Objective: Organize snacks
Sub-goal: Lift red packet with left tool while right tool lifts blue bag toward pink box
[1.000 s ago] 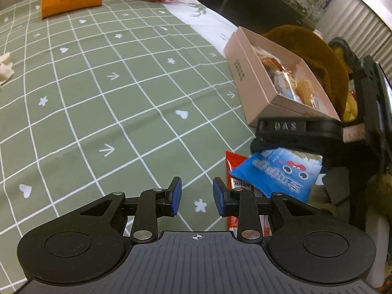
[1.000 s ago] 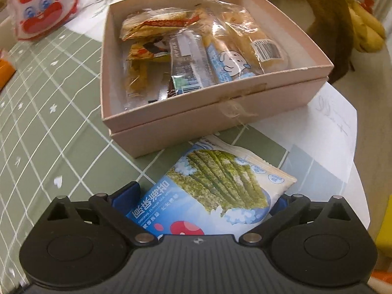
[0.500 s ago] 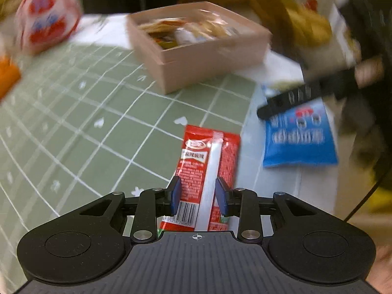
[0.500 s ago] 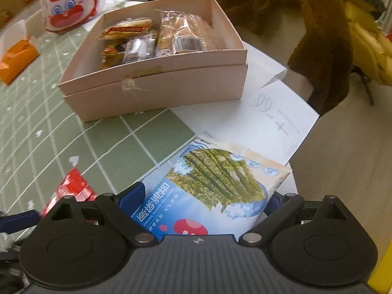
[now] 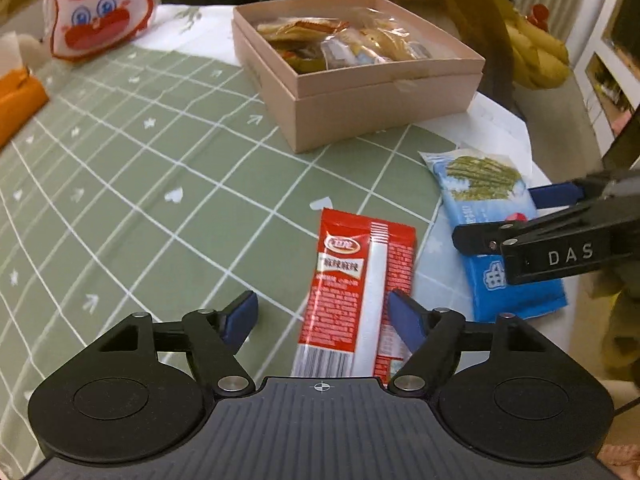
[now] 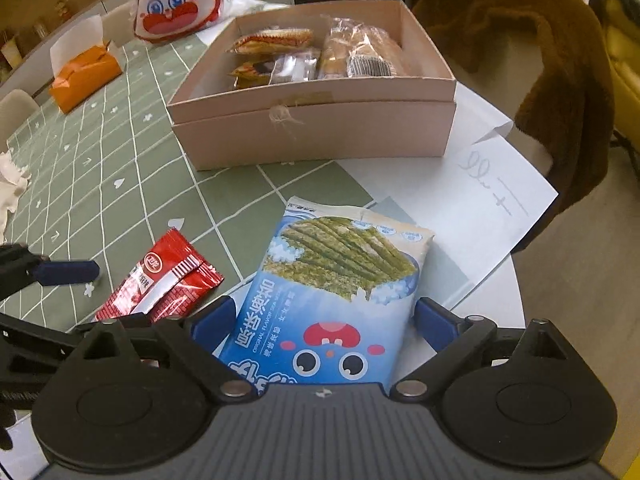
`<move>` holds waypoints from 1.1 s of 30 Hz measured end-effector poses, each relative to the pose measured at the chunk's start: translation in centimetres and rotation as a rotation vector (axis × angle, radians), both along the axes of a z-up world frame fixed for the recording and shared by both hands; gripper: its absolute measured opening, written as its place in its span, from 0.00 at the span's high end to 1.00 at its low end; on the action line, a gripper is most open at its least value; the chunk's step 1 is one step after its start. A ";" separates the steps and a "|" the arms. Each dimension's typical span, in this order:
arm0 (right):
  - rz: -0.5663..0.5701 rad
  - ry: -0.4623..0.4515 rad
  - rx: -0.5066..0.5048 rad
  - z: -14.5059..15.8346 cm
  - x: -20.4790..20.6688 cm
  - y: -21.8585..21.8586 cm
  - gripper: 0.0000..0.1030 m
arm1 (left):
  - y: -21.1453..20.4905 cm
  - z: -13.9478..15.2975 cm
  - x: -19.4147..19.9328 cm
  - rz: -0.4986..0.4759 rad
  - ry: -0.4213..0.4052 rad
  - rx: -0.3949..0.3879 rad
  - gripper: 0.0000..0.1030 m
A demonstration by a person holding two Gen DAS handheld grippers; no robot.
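Note:
A pink box (image 5: 380,100) (image 6: 320,132) holding several wrapped snacks stands on the green grid tablecloth (image 5: 160,160). A red snack packet (image 5: 360,272) (image 6: 160,284) lies flat in front of it. My left gripper (image 5: 322,318) straddles the packet's near end. Its jaws are opening, and the left pad stands well clear of the packet. One left fingertip (image 6: 68,272) also shows in the right wrist view. My right gripper (image 6: 324,320) (image 5: 496,216) is shut on a blue seaweed snack packet (image 6: 332,292) (image 5: 480,184), low over the table's right edge.
A bunny-face bag (image 5: 100,12) and an orange tissue box (image 5: 16,100) sit at the far left. A white paper sheet (image 6: 500,200) overhangs the table edge on the right, with a brown coat (image 6: 540,60) on a chair behind it. Crumpled tissue (image 6: 8,184) lies at the left.
My left gripper swung right from bare cloth to over the red packet, and its jaws spread wide. The right gripper drew back from the box, the blue packet still between its fingers.

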State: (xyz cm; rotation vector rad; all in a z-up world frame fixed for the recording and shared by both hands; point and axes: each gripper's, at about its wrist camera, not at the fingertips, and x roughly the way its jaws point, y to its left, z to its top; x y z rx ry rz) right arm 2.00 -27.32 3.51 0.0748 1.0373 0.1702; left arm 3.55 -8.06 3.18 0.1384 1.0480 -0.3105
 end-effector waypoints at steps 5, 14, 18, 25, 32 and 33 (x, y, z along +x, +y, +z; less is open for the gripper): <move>0.004 -0.033 0.011 -0.3 -0.5 -0.1 0.05 | -0.1 0.6 -0.4 -0.002 -0.009 -0.028 0.31; -0.053 -0.002 0.095 0.6 -1.2 -2.6 0.07 | -1.0 -0.5 -1.2 -0.097 -0.038 0.000 0.31; -0.051 -0.003 0.054 0.3 -2.1 -2.4 0.07 | -1.3 -0.6 -0.4 -0.081 -0.034 0.005 0.32; -0.032 -0.023 0.011 0.1 -2.0 0.2 0.07 | -1.9 -0.4 -1.1 -0.023 -0.045 0.024 0.44; -0.012 -0.027 -0.109 0.1 -1.0 2.1 0.14 | -0.6 0.0 -1.2 0.039 -0.023 -0.030 0.51; -0.009 -0.027 -0.101 0.3 -1.1 2.0 0.14 | -0.6 0.0 -1.3 0.041 -0.022 -0.031 0.51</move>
